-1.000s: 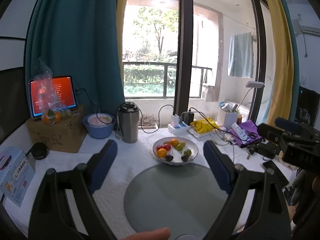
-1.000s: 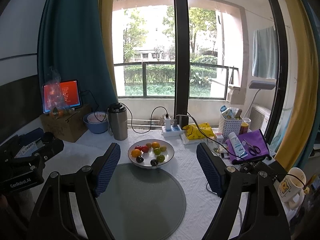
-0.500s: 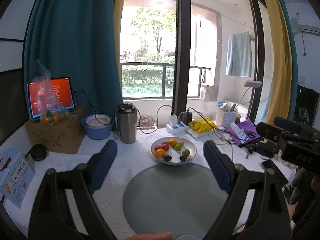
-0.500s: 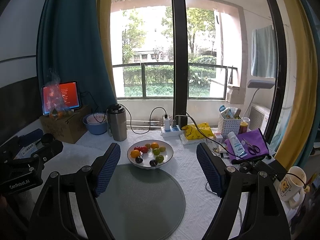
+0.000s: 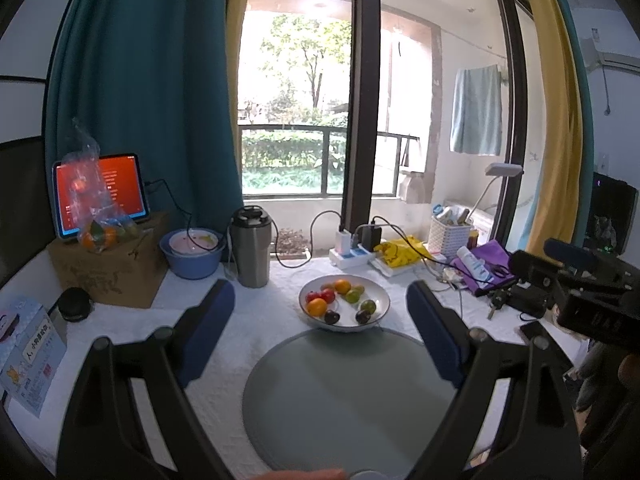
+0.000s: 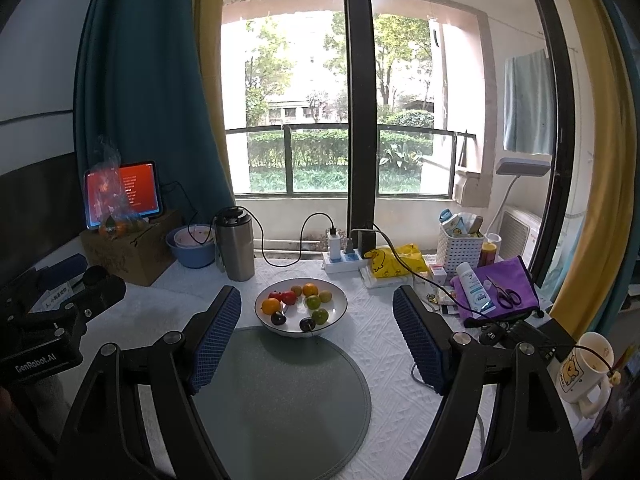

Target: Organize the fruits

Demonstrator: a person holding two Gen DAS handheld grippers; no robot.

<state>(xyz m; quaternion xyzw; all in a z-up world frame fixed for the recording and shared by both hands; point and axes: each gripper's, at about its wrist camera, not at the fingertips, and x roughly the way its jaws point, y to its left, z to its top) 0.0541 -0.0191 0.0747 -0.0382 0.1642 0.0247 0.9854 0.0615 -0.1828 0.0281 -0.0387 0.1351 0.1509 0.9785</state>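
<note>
fruits (image 6: 298, 306) sit together in white bowl (image 6: 340, 308) on desk, behind round mat (image 6: 288, 400). both grippers, left (image 5: 320, 320) and right (image 6: 318, 326), jaws wide open, empty. view barely shifted since a second ago; nothing moved.

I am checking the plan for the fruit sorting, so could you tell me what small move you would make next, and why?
The pictures do not settle one. All the fruit lies in the white bowl behind the bare grey mat; both the left gripper and the right gripper hang open and empty. That fits fruit gathered in or awaiting laying out; I would hold.
</note>
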